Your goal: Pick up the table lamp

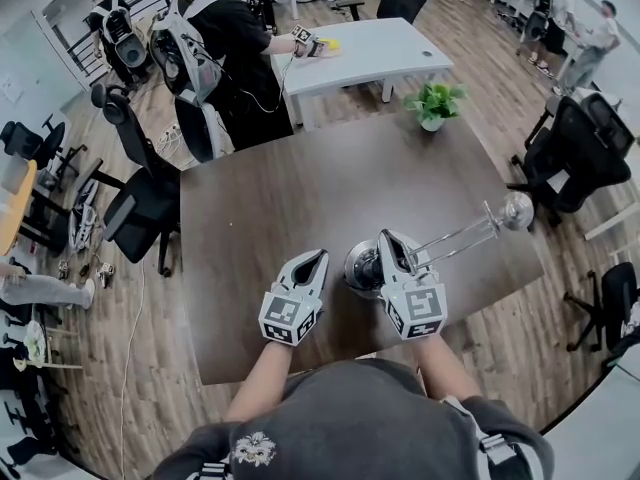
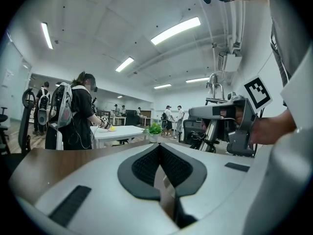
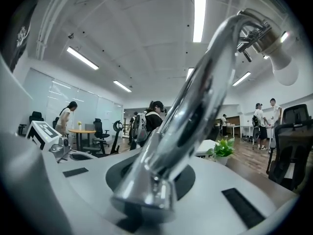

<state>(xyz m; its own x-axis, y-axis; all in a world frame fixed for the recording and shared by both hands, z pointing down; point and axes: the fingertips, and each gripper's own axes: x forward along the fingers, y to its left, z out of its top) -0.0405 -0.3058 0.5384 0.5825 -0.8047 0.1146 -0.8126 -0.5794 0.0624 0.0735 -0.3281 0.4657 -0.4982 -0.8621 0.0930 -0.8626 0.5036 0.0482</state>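
At the counter (image 1: 270, 193) near edge, the right gripper (image 1: 392, 250) jaws pinch the lamp (image 1: 455, 236) stem. The left gripper (image 1: 312, 264) jaws are pressed together, empty. This looks like the lifting step; next it needs a steady raise.

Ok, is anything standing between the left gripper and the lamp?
Nothing visible. The left gripper is beside the lamp, with only bare table showing between them. The right gripper clamps its stem.

surface: worktop (image 1: 260, 218), dark brown wood grain, rectangular | stands on: wood-plank floor (image 1: 140, 368) | lying on it: potted plant (image 1: 433, 106), green leaves, white pot, upright, at far right corner, near the edge
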